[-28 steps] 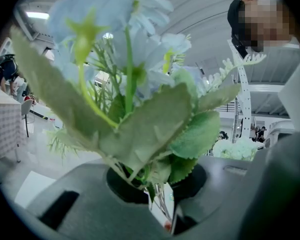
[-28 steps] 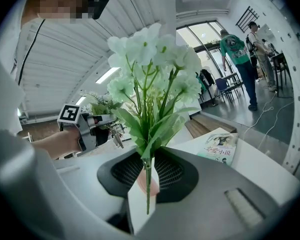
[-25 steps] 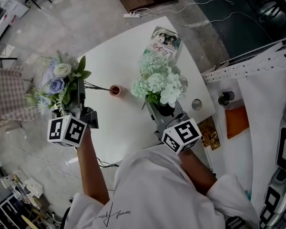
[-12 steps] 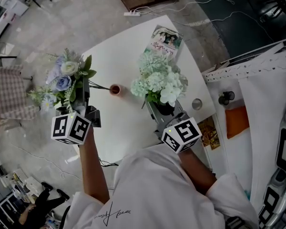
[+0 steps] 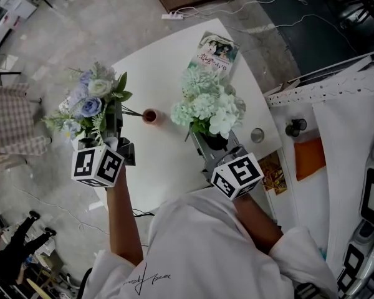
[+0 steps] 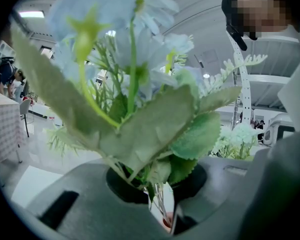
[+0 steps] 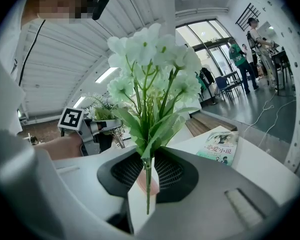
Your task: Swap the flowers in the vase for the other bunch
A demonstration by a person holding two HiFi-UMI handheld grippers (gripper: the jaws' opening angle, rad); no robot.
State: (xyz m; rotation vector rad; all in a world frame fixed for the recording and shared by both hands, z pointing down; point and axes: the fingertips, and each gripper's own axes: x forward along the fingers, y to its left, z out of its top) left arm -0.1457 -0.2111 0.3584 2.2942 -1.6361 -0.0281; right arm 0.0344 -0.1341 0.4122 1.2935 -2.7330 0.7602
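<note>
A small reddish-brown vase (image 5: pixel 150 116) stands empty on the white table (image 5: pixel 165 167). My left gripper (image 5: pixel 115 128) is shut on the stems of a blue-and-white bunch (image 5: pixel 88 106), held over the table's left edge, left of the vase. In the left gripper view that blue-and-white bunch (image 6: pixel 135 84) fills the picture above the left gripper (image 6: pixel 160 204), with the vase (image 6: pixel 167 222) low between the jaws. My right gripper (image 5: pixel 212 143) is shut on a pale green-white bunch (image 5: pixel 209 108), right of the vase. In the right gripper view this pale bunch (image 7: pixel 150 69) rises from the right gripper (image 7: pixel 147 184).
A book (image 5: pixel 216 50) lies at the table's far corner, and a small round metal piece (image 5: pixel 257 136) sits near its right edge. A checked chair (image 5: pixel 12 120) stands on the floor at the left. White covered equipment (image 5: pixel 343 123) lies to the right.
My left gripper has carried the blue-and-white bunch to the right, closer to the table and the vase. The right gripper and its bunch have stayed still.
</note>
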